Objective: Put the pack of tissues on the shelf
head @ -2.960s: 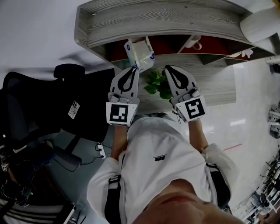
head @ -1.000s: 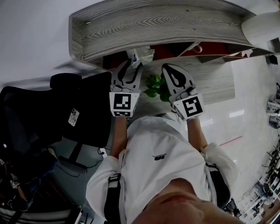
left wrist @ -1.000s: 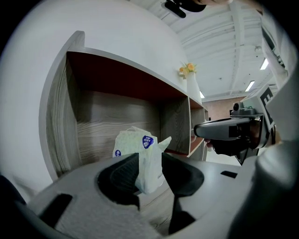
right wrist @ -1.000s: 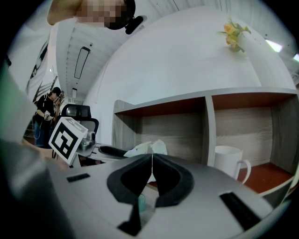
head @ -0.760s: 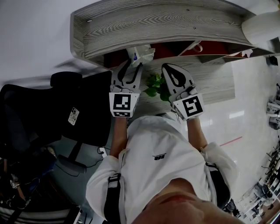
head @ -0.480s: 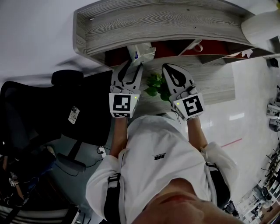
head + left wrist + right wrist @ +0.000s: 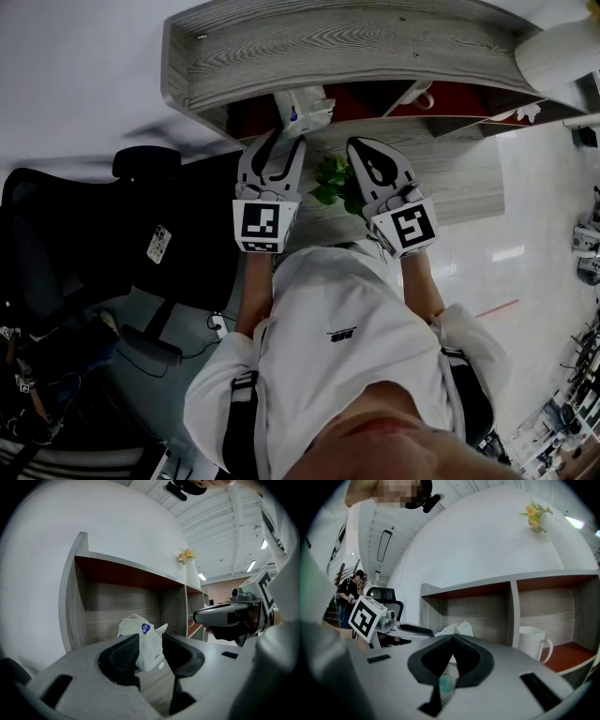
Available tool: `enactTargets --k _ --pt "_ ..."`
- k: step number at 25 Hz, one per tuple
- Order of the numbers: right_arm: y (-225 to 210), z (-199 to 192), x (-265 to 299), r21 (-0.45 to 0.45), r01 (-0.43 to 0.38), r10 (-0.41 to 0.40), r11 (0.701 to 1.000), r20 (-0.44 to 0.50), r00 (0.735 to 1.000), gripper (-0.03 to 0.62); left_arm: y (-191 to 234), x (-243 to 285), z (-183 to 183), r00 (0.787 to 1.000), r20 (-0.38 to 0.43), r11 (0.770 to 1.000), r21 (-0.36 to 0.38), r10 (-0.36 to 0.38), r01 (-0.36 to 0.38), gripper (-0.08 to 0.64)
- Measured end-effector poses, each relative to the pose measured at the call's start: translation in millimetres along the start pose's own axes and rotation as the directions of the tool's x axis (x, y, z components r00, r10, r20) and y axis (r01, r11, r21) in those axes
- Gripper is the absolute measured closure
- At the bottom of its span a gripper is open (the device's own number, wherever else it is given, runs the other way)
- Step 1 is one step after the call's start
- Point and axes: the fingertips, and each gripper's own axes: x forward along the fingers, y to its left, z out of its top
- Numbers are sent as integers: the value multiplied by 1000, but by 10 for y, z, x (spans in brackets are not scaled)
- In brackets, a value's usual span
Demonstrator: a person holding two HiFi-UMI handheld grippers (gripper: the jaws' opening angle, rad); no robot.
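Pack of tissues (image 7: 140, 632) looks parked in the shelf's (image 7: 117, 604) left bay, between your left tool's (image 7: 151, 639) parted jaws. Right tool (image 7: 453, 639) is closed on nothing. The pack's light, squishy and crinkly, so any grab should go mid-body, not on the floppy flap.

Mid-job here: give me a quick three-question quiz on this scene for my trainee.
1. True or false: the right gripper's jaws are together.
2. Where is the pack of tissues? A) in the shelf's end compartment, next to the white mug's B) sharing the mug's compartment C) on top of the shelf.
3. Fill in: the vase on the shelf top holds ___ flowers.
Key: 1 true; 2 A; 3 yellow.
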Motion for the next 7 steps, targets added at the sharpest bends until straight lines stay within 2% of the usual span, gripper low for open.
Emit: enactTargets --k 7 --pt "15 28 -6 9 2 -2 1000 5 1000 568 22 -16 3 1000 0 1000 -2 6 -6 405"
